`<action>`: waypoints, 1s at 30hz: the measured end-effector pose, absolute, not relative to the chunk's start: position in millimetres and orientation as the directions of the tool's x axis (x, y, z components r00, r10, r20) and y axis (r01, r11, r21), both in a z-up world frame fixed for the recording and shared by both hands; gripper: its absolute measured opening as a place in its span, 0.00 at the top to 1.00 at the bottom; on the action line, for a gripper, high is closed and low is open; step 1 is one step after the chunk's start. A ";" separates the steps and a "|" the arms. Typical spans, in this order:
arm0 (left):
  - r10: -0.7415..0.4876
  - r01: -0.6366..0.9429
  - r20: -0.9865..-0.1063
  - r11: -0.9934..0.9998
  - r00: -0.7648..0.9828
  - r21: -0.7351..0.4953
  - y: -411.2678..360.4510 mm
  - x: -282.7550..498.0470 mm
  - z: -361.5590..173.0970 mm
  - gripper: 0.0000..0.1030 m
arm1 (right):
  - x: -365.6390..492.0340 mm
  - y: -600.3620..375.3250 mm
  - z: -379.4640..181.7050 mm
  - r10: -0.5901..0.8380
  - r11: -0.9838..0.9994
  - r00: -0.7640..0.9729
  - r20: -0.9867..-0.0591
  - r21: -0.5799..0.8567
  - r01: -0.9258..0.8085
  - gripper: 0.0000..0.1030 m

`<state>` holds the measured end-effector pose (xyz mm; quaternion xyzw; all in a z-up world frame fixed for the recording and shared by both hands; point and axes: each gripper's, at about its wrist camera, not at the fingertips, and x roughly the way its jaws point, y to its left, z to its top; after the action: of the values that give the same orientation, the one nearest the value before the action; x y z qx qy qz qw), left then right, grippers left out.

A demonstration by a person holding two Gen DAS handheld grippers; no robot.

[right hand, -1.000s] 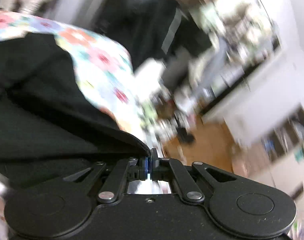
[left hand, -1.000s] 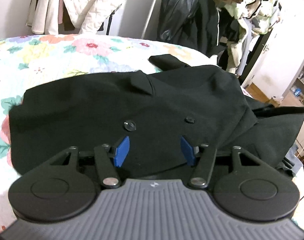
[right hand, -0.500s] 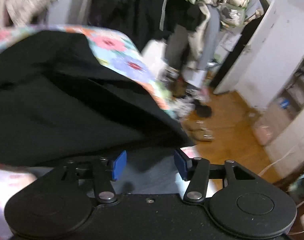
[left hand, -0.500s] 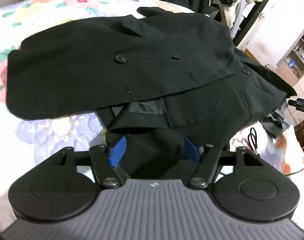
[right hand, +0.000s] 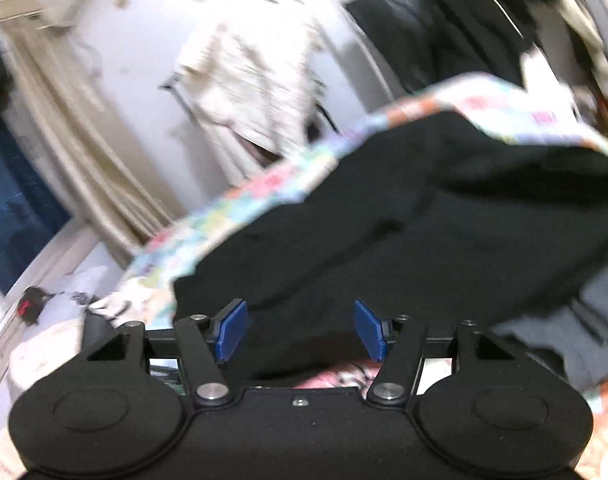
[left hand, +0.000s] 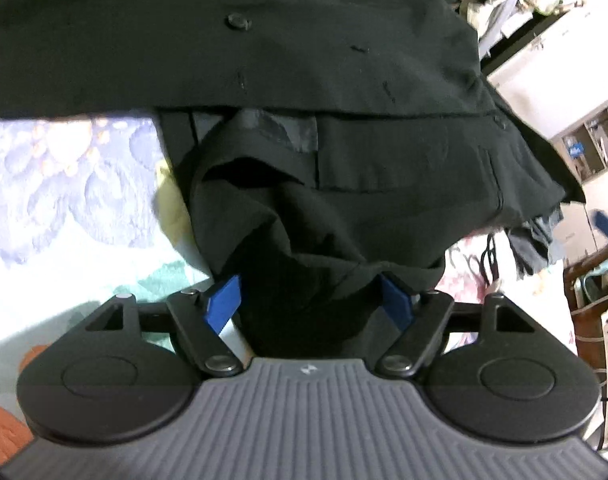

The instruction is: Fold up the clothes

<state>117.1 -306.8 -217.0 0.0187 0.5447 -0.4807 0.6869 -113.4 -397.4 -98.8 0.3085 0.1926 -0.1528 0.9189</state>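
white wall (right hand: 152, 60), cream curtain (right hand: 84, 152), cluttered shelf (left hand: 595, 148).

From my right wrist cam the pic is blurred by motion. My right gripper (right hand: 300, 330) has its blue pads (right hand: 232, 328) wide apart, nothing between them. Just in front lies the black jacket (right hand: 423, 232), spread on the flower-pattern bedcover (right hand: 240, 208). Behind the bed I see a white wall w/ pale clothes hanging (right hand: 248, 76), and a dark garment (right hand: 435, 36) at top right.
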 end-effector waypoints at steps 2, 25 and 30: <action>-0.653 0.688 -0.757 0.542 -0.017 -0.482 -302.5 117.2 -211.8 0.28 | -123.4 -385.3 -76.7 -0.188 0.803 0.885 -0.425 0.453 0.388 0.37; -0.415 0.477 -0.307 0.864 0.856 0.163 -199.4 97.8 -69.5 0.29 | -259.5 -348.3 43.4 -0.521 0.805 0.796 -0.307 0.134 0.578 0.36; -0.334 0.369 -0.182 0.905 0.925 0.213 -186.2 100.2 -57.8 0.28 | -272.6 -352.6 75.5 -0.535 0.803 0.791 -0.297 0.111 0.585 0.36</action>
<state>100.2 -186.2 -57.8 0.1225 0.0707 -0.1804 0.9734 -272.6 -352.6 75.5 0.0992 0.1267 -0.2974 0.9411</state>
